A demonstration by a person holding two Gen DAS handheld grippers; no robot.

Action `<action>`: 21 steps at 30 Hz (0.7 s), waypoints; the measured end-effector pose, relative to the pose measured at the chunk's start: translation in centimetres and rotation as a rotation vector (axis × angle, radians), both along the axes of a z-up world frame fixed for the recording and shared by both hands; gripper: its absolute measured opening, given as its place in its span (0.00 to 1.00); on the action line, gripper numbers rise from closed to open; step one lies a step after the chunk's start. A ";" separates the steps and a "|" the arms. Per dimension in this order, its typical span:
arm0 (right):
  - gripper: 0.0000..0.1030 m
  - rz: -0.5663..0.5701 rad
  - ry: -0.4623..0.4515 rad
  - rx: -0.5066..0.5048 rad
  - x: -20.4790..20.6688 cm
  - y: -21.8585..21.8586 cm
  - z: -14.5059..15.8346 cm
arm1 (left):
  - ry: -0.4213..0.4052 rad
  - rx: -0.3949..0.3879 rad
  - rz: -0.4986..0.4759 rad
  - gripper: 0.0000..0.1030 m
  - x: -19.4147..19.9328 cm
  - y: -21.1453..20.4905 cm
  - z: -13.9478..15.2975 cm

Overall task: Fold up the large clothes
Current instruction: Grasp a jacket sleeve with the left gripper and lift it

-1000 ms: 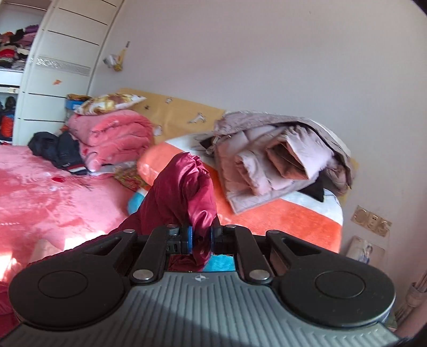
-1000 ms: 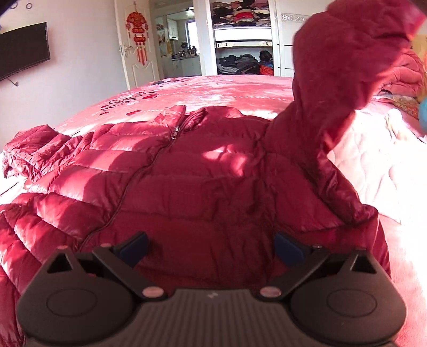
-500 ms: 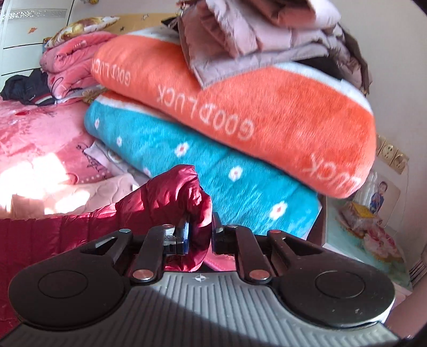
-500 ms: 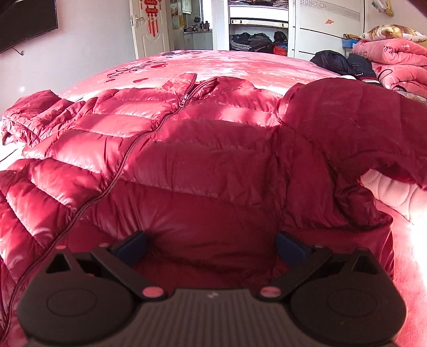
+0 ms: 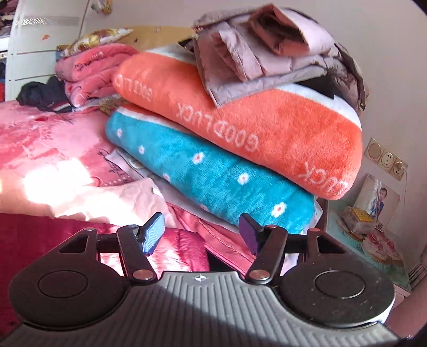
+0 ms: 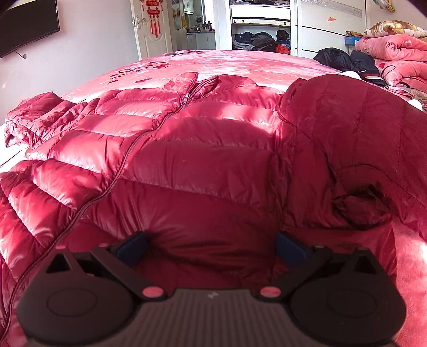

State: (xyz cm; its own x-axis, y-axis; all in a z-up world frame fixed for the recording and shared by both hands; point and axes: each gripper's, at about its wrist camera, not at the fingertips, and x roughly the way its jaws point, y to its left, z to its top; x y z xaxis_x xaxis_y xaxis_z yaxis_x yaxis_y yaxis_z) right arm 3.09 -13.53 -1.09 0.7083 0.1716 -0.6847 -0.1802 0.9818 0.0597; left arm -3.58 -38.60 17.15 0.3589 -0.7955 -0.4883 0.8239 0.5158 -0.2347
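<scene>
A lived-in home bedroom: a wide bed under a pink floral cover, folded blankets stacked at its head, an open wardrobe stuffed with clothes, a wall-mounted television, and a red hanging ornament on the white door.

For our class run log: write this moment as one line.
left hand-held gripper open, empty | right hand-held gripper open over red jacket | sleeve folded

Red puffer jacket, zipped, flat on bed
</scene>
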 end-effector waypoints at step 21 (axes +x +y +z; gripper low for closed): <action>0.99 -0.027 -0.077 -0.009 -0.3 0.5 -0.6 | 0.071 -0.024 1.365 0.79 4.6 58.6 -6.8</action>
State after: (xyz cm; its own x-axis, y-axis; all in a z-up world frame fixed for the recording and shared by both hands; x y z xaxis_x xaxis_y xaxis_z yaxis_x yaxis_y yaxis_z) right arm 2.79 -13.05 -1.69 0.7634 0.1461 -0.6292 -0.1576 0.9868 0.0379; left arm 1.04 20.03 10.39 0.8329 0.1598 -0.5299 -0.3470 0.8966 -0.2751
